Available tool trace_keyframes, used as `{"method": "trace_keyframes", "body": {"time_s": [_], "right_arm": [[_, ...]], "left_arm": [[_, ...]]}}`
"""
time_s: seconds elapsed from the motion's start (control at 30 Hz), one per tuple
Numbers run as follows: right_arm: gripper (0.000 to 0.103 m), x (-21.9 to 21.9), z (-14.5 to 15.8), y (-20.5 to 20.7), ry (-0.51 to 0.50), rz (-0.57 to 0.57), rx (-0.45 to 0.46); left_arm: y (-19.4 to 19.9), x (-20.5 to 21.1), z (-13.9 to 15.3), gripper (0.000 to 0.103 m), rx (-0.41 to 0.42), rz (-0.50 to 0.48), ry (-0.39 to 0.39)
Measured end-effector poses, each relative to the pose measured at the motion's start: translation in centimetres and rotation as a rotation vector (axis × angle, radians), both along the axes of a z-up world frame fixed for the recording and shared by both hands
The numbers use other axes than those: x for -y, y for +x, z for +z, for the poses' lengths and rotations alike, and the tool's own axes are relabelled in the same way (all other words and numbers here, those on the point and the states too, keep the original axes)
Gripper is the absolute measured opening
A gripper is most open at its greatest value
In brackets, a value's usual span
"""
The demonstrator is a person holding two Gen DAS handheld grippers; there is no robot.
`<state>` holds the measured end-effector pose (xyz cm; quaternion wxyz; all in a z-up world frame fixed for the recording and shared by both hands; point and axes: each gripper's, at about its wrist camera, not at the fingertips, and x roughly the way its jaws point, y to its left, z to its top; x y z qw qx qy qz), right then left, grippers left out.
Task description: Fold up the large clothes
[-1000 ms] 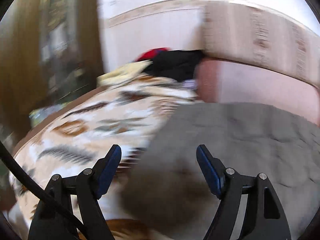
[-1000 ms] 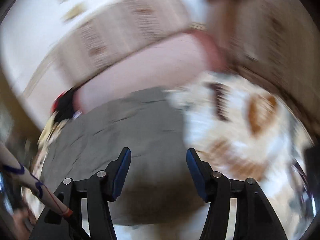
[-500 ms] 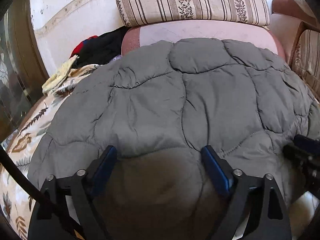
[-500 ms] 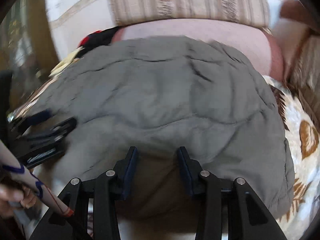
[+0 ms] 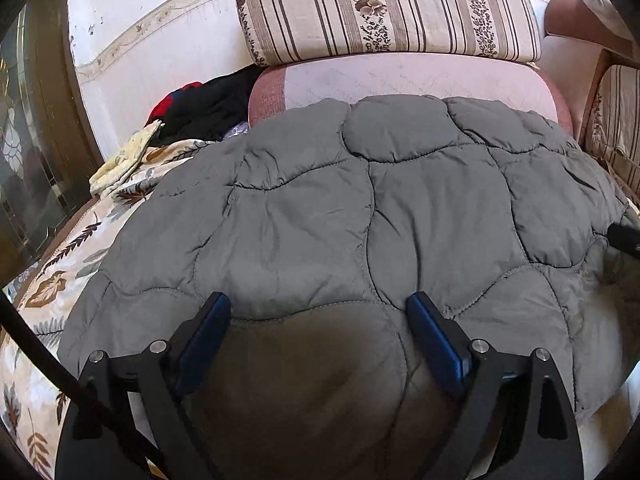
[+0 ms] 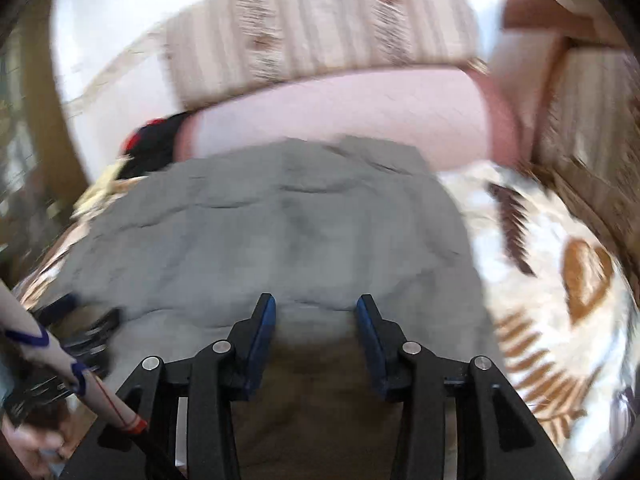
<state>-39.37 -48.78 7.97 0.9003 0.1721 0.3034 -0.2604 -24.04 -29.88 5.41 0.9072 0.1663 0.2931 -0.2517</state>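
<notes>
Widened since 0.5 s ago, the right gripper (image 6: 316,312) gapes empty; the left gripper (image 5: 320,312) spreads wide, empty, over the puffy grey quilted jacket (image 5: 360,220), lying flat toward 12 o'clock on the leaf-print blanket (image 5: 52,280).

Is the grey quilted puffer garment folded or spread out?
Spread out: the grey quilted puffer garment lies flat across the leaf-print bedcover; no fold line shows.

Both cams sat right behind their own fingers, looking forward and down across the grey quilt (image 5: 360,220) toward the striped cushion (image 5: 392,8) at the back. The left view was sharp and close over the quilt's near edge. The right view was blurry, aimed a bit further right, catching the leaf-print blanket (image 6: 560,280). Both shared the quilt (image 6: 280,232) and cushion (image 6: 320,36).
</notes>
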Motion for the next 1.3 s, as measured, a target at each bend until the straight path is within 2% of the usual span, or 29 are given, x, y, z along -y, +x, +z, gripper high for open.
{"method": "trace_keyframes", "body": {"time_s": [0.1,0.23,0.43,0.57,0.63,0.7,0.77,0.87,1.0,1.1,1.17,1.3], "right_arm": [[0.044,2.1,-2.1,0.7,0.083,-0.003,-0.067],[0.045,1.7,-2.4,1.4,0.029,0.003,-0.104],[0.045,1.4,-1.9,0.8,0.025,0.009,-0.096],[0.046,0.7,-0.4,-0.6,0.052,0.004,-0.030],[0.046,0.7,0.9,-1.5,0.028,-0.012,0.026],[0.046,0.9,1.4,-2.1,-0.001,-0.044,0.042],[0.046,2.0,0.6,-2.0,0.019,-0.095,-0.009],[0.047,3.6,-2.2,-1.1,0.146,-0.081,-0.084],[0.051,3.3,-1.8,-0.8,0.116,-0.060,-0.102],[0.051,3.4,-0.3,-2.3,0.152,-0.076,-0.023],[0.052,3.5,0.7,-3.1,0.156,-0.087,-0.003],[0.072,3.9,2.0,-6.0,0.159,-0.160,0.018]], "left_arm": [[0.0,0.1,0.0,0.091,-0.003,-0.005,0.005],[0.1,0.1,0.0,0.091,-0.006,-0.007,0.005],[0.1,0.1,0.0,0.091,-0.009,-0.008,0.005],[0.2,0.2,0.0,0.091,-0.016,-0.008,0.002],[0.1,0.2,0.0,0.091,-0.016,-0.008,0.002],[0.1,0.1,0.0,0.091,-0.016,-0.010,0.003],[0.1,0.1,0.0,0.091,-0.019,-0.012,0.002],[0.1,0.1,0.0,0.091,-0.027,-0.019,0.009],[0.6,-0.4,0.8,0.090,-0.071,-0.025,-0.011],[1.1,-2.0,2.5,0.090,-0.064,0.006,-0.042],[1.7,-3.5,3.6,0.090,-0.049,0.041,-0.062],[5.0,-8.7,4.3,0.090,-0.139,0.185,-0.113]]}}
